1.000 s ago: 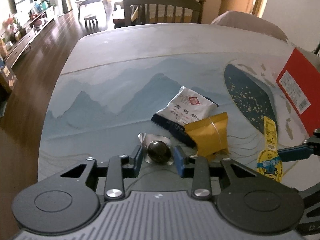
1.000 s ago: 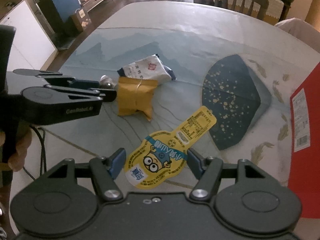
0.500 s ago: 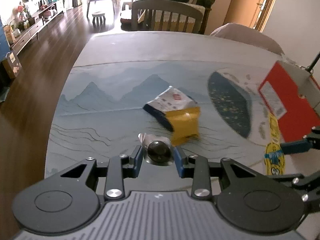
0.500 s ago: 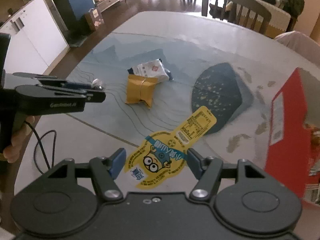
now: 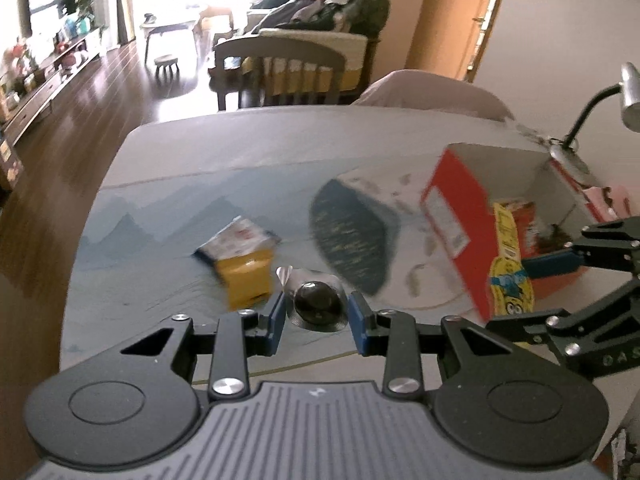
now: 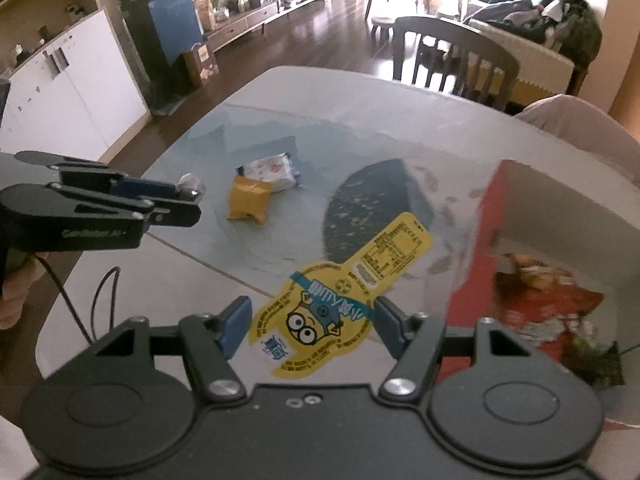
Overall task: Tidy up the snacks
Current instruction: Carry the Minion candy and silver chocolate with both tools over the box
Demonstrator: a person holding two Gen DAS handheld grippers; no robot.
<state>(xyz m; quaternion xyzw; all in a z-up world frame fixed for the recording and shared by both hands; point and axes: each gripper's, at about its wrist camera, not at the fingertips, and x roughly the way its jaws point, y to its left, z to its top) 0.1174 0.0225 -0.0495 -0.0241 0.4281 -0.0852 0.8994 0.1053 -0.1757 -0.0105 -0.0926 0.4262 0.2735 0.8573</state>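
Note:
My left gripper (image 5: 316, 305) is shut on a dark round sweet in a clear silvery wrapper (image 5: 318, 308), held above the table. My right gripper (image 6: 312, 320) is shut on a flat yellow cartoon packet (image 6: 340, 280), which hangs close to the near left wall of the open red box (image 6: 480, 248). In the left wrist view the same packet (image 5: 510, 276) overlaps the box (image 5: 452, 216), which holds several snacks. On the mat lie a yellow pouch (image 6: 250, 198) and a white and blue packet (image 6: 272, 172), touching each other.
A blue landscape mat (image 5: 160, 216) covers the table. A wooden chair (image 6: 452, 56) stands at the far edge. A desk lamp (image 5: 600, 96) rises behind the box. A black cable (image 6: 92, 304) trails over the table's near left edge, below a hand (image 6: 16, 288).
Both grippers have risen and swung right toward the red box with their snacks still held. The box's open inside has come into view; the pouch and packet on the mat look smaller.

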